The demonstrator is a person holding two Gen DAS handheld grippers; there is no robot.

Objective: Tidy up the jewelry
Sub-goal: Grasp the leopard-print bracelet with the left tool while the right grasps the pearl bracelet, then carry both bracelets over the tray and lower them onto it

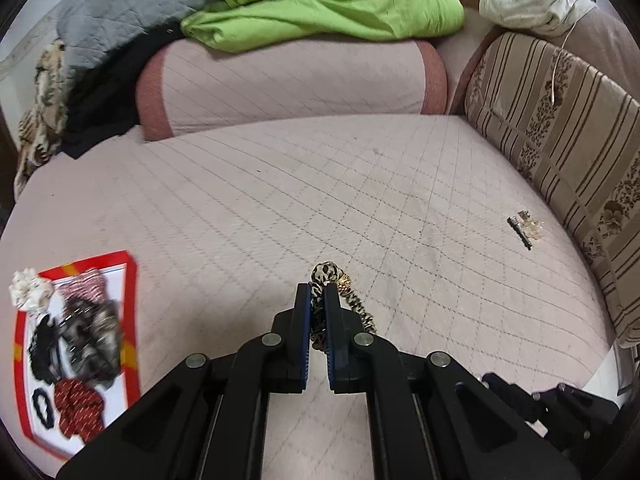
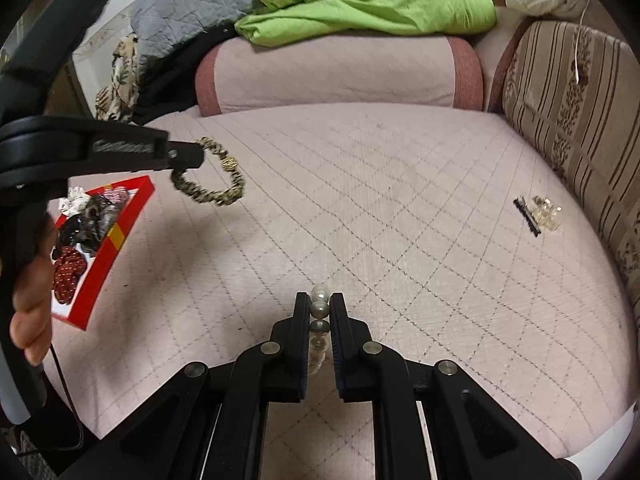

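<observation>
Above the quilted sofa (image 2: 360, 208), left tongs (image 1: 319, 300) clamp a half-hidden leopard band (image 1: 326, 276), right tongs (image 2: 320, 308) pearls (image 2: 320, 309).

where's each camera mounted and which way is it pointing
Left wrist: sits on the left gripper, aimed down and forward over the quilted sofa seat; own fingers shut on a leopard scrunchie.
Right wrist: sits on the right gripper, same heading; own fingers shut on a pearl bracelet; the left gripper and the person's hand show at left.
Shared: the scrunchie, red box of scrunchies, hair clips, green blanket.
</observation>
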